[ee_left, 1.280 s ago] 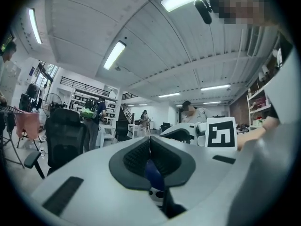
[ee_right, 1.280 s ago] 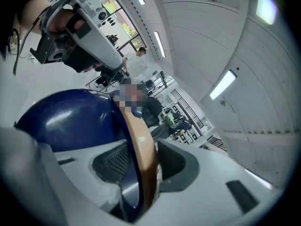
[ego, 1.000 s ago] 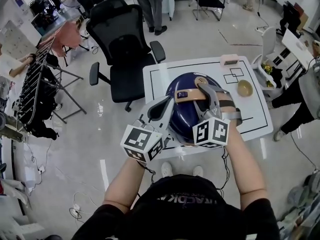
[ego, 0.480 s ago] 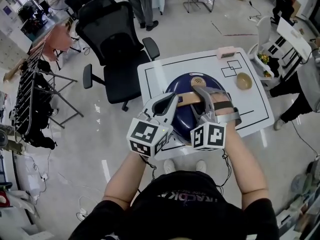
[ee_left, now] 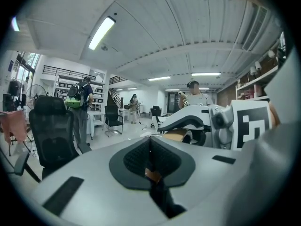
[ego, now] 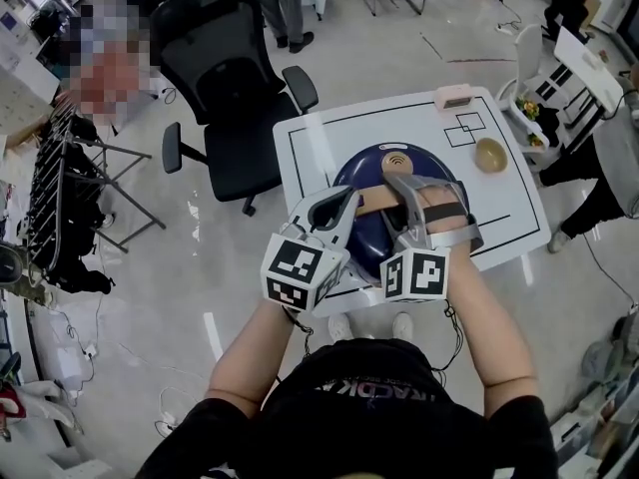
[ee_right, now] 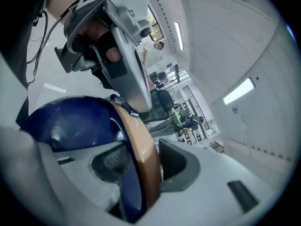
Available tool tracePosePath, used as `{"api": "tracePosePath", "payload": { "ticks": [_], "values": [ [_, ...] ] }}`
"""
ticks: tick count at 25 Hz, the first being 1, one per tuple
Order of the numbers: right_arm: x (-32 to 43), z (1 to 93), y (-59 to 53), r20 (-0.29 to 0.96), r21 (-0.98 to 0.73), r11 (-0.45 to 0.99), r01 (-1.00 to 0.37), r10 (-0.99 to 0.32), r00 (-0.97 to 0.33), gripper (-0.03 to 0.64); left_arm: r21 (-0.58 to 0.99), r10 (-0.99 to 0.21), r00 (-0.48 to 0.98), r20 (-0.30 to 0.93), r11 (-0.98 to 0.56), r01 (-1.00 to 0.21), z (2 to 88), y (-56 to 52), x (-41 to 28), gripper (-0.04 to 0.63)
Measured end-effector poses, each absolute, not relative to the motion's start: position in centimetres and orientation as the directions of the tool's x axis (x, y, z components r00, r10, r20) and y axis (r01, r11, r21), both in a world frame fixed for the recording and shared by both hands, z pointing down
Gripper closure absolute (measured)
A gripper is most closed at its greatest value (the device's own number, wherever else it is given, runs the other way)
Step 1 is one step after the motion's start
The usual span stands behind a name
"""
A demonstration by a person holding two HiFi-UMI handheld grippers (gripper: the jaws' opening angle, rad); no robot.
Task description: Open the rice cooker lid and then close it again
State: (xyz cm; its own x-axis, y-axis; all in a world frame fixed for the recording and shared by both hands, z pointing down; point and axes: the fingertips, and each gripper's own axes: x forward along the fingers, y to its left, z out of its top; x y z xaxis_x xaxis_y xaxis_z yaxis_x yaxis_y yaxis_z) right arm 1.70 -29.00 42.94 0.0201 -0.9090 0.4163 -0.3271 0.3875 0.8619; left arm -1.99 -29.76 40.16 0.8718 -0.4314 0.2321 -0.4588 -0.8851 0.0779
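The blue rice cooker (ego: 364,173) sat on the white bench (ego: 310,143). The right hand-held gripper (ego: 414,193) pinched the tan handle (ego: 374,200) on top of the cooker. The left hand-held gripper (ego: 344,200) was pressed together with nothing in it, just beside the cooker's left side.

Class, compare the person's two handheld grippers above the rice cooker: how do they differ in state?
The grey left gripper has its fingers shut; the grey right gripper has its fingers spread wide. The left gripper holds nothing; the right gripper clamps the tan curved handle of the dark blue domed rice cooker. Both carry a marker cube.
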Motion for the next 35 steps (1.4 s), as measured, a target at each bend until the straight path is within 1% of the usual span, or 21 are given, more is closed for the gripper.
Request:
{"api": "tracePosePath", "payload": {
  "ticks": [8, 12, 15, 20, 23, 26, 29, 30, 32, 33, 35],
  "values": [
    [1.5, 42.9, -29.0, 0.417, 0.865, 0.388, -0.319, -0.909, 0.025, 0.451, 0.091, -0.436, 0.870, 0.229, -0.881, -0.465, 40.1, -29.6, -2.1, 0.592],
    [1.6, 43.0, -28.9, 0.412, 0.881, 0.387, -0.272, -0.910, 0.040, 0.449, 0.096, -0.447, 0.862, 0.239, -0.872, -0.479, 40.2, -29.5, -2.1, 0.592],
    [1.6, 43.0, -28.7, 0.405, 0.886, 0.385, -0.260, -0.914, 0.027, 0.448, 0.098, -0.463, 0.852, 0.245, -0.862, -0.497, 40.1, -29.3, -2.3, 0.591],
    [1.8, 42.3, -27.0, 0.413, 0.853, 0.407, -0.326, -0.909, -0.056, 0.440, 0.091, -0.521, 0.823, 0.226, -0.830, -0.551, 39.0, -28.3, -3.0, 0.548],
    [2.4, 41.3, -25.1, 0.395, 0.819, 0.413, -0.400, -0.909, -0.130, 0.440, 0.094, -0.561, 0.801, 0.206, -0.804, -0.587, 38.3, -27.2, -3.1, 0.533],
    [3.3, 39.8, -22.7, 0.352, 0.736, 0.420, -0.531, -0.907, -0.230, 0.442, 0.099, -0.604, 0.778, 0.174, -0.776, -0.623, 37.5, -25.5, -3.0, 0.524],
    [4.5, 37.8, -20.2, 0.298, 0.588, 0.450, -0.672, -0.893, -0.337, 0.477, 0.109, -0.638, 0.758, 0.136, -0.751, -0.652, 36.9, -23.2, -2.6, 0.522],
    [5.0, 37.0, -19.4, 0.264, 0.531, 0.460, -0.712, -0.888, -0.376, 0.496, 0.109, -0.649, 0.750, 0.128, -0.743, -0.661, 36.7, -22.3, -2.5, 0.522],
    [5.7, 35.3, -17.9, 0.153, 0.407, 0.482, -0.776, -0.874, -0.462, 0.590, 0.102, -0.672, 0.731, 0.123, -0.724, -0.682, 36.6, -20.4, -2.2, 0.522],
    [6.1, 34.4, -17.2, 0.093, 0.332, 0.497, -0.802, -0.863, -0.497, 0.614, 0.099, -0.683, 0.720, 0.123, -0.713, -0.694, 36.6, -19.5, -2.1, 0.523],
    [6.7, 33.3, -16.1, 0.018, 0.189, 0.536, -0.823, -0.840, -0.543, 0.615, 0.098, -0.708, 0.694, 0.131, -0.688, -0.719, 36.8, -17.7, -2.2, 0.540]
  ]
}}
